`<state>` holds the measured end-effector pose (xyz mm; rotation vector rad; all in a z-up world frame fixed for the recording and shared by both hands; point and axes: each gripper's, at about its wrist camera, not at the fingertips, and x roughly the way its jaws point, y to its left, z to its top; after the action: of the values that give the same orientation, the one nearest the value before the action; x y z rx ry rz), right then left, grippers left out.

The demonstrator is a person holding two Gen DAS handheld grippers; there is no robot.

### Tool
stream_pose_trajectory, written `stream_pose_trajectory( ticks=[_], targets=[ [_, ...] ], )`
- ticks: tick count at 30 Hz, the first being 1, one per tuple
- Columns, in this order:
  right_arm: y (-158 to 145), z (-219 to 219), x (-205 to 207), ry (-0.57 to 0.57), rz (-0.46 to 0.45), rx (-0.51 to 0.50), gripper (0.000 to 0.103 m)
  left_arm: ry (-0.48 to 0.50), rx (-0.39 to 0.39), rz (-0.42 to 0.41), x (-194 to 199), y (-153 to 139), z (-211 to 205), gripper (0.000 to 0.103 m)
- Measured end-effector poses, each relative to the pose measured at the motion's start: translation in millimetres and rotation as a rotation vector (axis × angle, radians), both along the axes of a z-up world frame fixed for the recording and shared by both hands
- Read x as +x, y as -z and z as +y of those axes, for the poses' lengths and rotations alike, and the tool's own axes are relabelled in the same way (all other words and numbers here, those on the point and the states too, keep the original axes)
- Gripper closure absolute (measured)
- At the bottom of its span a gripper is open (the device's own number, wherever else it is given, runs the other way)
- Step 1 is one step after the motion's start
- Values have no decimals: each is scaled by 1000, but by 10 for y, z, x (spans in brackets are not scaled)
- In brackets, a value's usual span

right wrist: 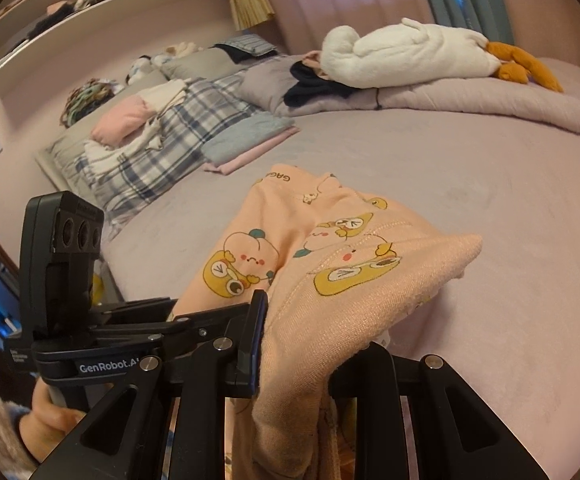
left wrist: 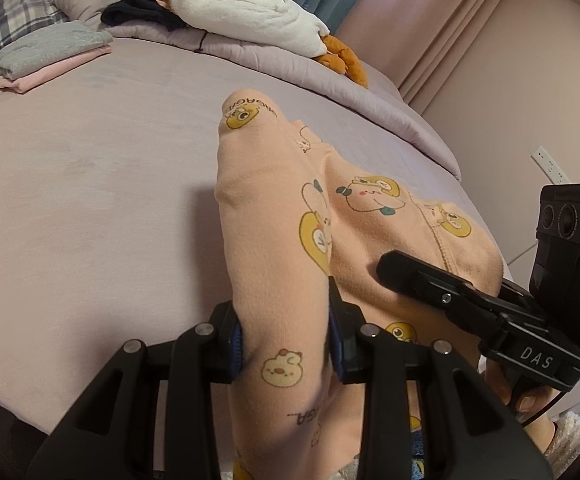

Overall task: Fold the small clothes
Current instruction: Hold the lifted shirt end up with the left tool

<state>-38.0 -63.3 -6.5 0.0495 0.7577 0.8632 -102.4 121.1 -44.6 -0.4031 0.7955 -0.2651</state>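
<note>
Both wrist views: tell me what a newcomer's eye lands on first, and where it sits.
First, the peach cartoon-print garment, bunched in the middle over the lilac bed, pinched by the left hand-held gripper and the right hand-held gripper. Next, the white plush goose lying along the bed's far edge. Then the folded stack beside the plaid pillow.

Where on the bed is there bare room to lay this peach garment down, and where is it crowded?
The wide bare stretch of lilac sheet lies free, bordered by the folded pile on the pillow side and the rolled quilt under the white plush goose at the back. The pillow end, around the plaid bedding, is crowded. Both grippers hold the peach garment.
</note>
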Motion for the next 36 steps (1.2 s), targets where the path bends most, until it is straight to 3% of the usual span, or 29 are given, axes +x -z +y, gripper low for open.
stream_pose_trajectory(
  ticks=[36],
  targets=[
    [-11, 270, 24, -9, -48, -66, 78, -25, -46, -18, 109, 78, 128, 70]
  ],
)
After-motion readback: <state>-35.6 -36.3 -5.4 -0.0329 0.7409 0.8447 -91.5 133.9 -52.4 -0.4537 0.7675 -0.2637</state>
